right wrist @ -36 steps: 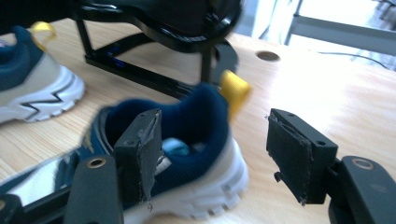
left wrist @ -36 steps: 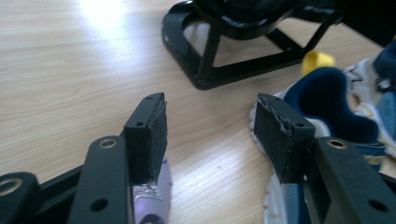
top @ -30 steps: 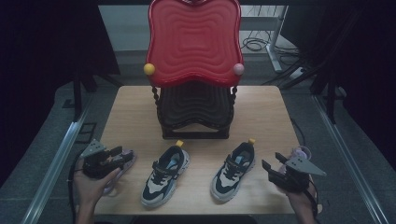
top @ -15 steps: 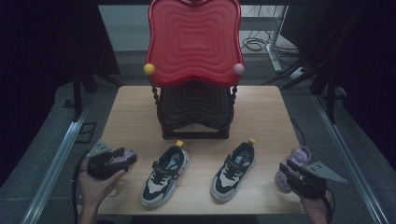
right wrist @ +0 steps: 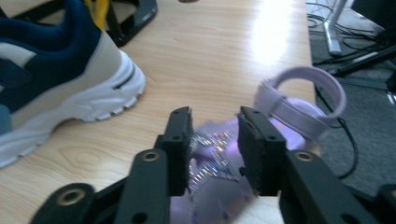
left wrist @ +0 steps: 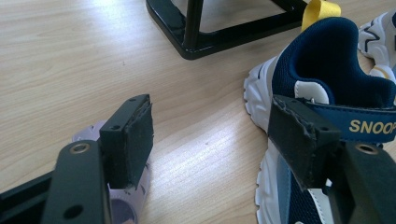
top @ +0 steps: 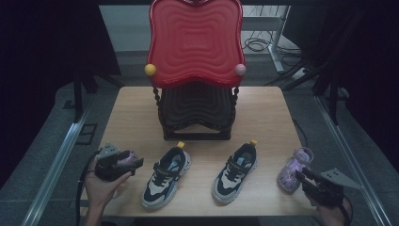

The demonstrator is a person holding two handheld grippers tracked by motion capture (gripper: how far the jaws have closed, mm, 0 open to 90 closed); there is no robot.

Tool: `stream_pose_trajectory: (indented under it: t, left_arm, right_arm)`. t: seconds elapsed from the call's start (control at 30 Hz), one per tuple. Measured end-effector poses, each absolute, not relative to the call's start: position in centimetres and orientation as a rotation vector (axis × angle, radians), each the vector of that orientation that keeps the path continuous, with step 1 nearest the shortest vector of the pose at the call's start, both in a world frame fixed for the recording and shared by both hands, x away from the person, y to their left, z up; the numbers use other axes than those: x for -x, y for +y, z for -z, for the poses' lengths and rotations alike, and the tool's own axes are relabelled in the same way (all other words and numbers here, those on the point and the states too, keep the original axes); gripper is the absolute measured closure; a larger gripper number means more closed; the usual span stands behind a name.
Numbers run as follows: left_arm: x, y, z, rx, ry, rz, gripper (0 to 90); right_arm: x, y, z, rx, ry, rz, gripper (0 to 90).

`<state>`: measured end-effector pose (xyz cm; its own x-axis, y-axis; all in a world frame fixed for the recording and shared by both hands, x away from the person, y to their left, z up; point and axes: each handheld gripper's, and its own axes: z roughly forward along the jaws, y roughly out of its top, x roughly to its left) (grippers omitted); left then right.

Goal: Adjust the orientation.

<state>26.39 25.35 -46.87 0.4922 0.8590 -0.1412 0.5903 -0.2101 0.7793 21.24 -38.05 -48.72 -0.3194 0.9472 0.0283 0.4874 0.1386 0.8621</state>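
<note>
Two lilac sandals lie on the wooden table (top: 268,113). One lilac sandal (top: 295,167) is at the front right. My right gripper (top: 304,175) points at its toe. In the right gripper view the jaws of that gripper (right wrist: 215,126) have just been closing, and their pads touch both sides of the glittery front of the sandal (right wrist: 299,105). The other lilac sandal (top: 124,160) sits at the front left under my left gripper (top: 135,164). The left gripper (left wrist: 212,126) has just been opening. Only bare table lies between its pads, and this sandal (left wrist: 128,205) peeks from under the left jaw.
A pair of navy, white and beige sneakers (top: 167,179) (top: 235,174) stands between the two grippers, with one sneaker (left wrist: 327,70) close to the left gripper's right jaw. Behind them a red chair (top: 195,42) on a black frame (top: 197,113) takes up the table's middle.
My right gripper has drawn back toward the front right corner, and its jaws have narrowed onto the sandal's toe. The left gripper's jaws have spread wider while the hand stayed in place.
</note>
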Motion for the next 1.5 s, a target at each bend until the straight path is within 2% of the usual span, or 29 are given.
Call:
stream_pose_trajectory:
  t: [0.27,0.4,1.1,1.5]
  left_arm:
    - [-26.3,25.2,46.6,-1.909,1.181,-0.402,31.3]
    - [-26.3,24.7,46.7,-1.940,1.168,-0.420,31.2]
    - [-26.2,24.3,46.8,-1.959,1.135,-0.388,30.6]
    - [-26.1,24.7,46.8,-1.942,1.166,-0.382,31.3]
  right_arm:
    - [-20.7,-39.9,49.2,-1.432,1.887,-1.078,84.3]
    - [-20.5,-40.5,49.7,-1.456,1.896,-1.055,89.3]
    - [-21.3,-40.2,51.9,-1.468,1.986,-0.892,90.0]
    - [-21.4,-39.8,51.8,-1.440,2.012,-0.895,90.0]
